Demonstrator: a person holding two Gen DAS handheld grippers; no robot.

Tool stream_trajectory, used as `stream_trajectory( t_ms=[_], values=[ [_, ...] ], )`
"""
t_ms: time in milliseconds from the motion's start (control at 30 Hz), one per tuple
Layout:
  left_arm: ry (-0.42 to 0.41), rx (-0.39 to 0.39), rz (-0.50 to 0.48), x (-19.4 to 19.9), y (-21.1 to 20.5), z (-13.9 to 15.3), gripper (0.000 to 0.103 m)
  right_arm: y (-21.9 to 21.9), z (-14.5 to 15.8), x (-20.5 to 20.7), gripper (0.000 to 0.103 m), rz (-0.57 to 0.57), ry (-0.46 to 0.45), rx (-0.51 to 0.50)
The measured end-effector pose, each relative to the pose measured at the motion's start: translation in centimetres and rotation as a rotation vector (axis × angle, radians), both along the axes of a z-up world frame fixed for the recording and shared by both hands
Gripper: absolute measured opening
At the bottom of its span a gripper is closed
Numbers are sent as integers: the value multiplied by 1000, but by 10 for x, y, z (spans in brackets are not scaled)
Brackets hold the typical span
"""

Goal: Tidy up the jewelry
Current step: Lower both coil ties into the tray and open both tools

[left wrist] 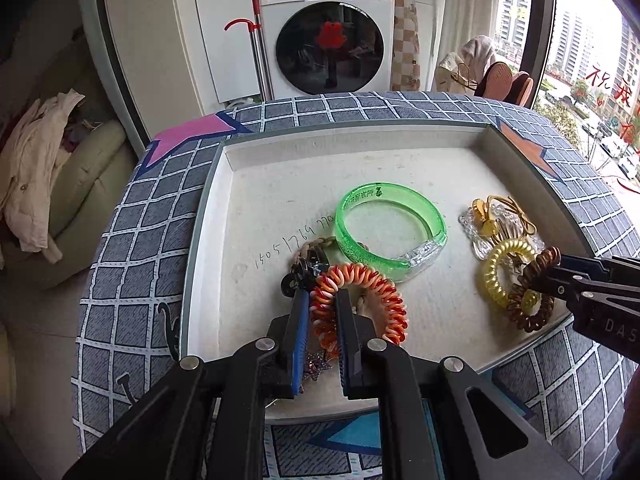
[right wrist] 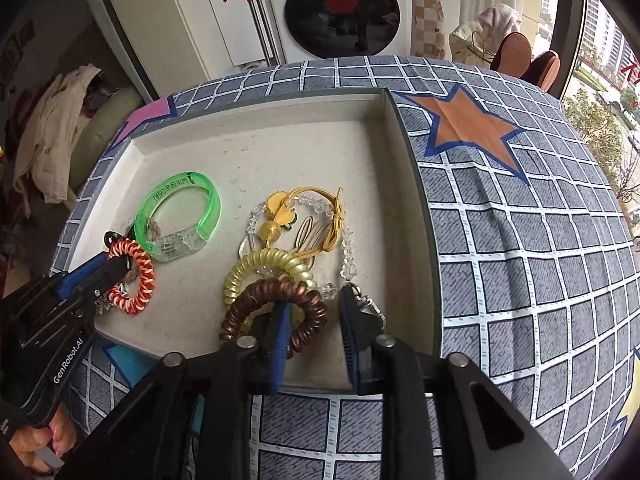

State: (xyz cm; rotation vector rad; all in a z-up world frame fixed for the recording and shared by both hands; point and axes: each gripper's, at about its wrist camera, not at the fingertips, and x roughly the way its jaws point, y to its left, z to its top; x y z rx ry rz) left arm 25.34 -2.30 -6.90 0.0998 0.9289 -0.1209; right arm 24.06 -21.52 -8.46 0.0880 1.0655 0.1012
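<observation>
Jewelry sits in a shallow white tray [left wrist: 208, 208] on the counter. The left gripper [left wrist: 322, 300] is clenched on the orange coil band [left wrist: 360, 304] at 6 o'clock, beside the green bangle [left wrist: 390, 230]. The right gripper [right wrist: 312, 312] has 1 finger threaded through the brown coil band [right wrist: 276, 312], jaws apart. Lifting could drag the yellow coil [right wrist: 268, 272] it overlaps, tangling the beaded chain [right wrist: 348, 248].

Home laundry corner.
Front-loading washing machine [left wrist: 330, 28], mop [left wrist: 256, 40], heaped clothes [left wrist: 36, 168], apartment towers [left wrist: 580, 40] through window.
</observation>
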Motion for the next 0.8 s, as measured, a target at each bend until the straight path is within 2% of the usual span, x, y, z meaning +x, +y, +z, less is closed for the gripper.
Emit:
stream_trajectory(
  t_ms=[67,200,500,800],
  values=[
    [-1,-1,6,0,0,1,33,0,4,-2,68,-2,-13,-3],
    [-5,0,18,-1,1,3,33,-1,14,-5,76,7,-34,6],
    [-34,0,34,-6,3,14,33,-9,30,-19,77,-19,-67,52],
    [-40,24,39,-7,3,17,33,-15,32,-29,77,-36,-70,74]
  ],
)
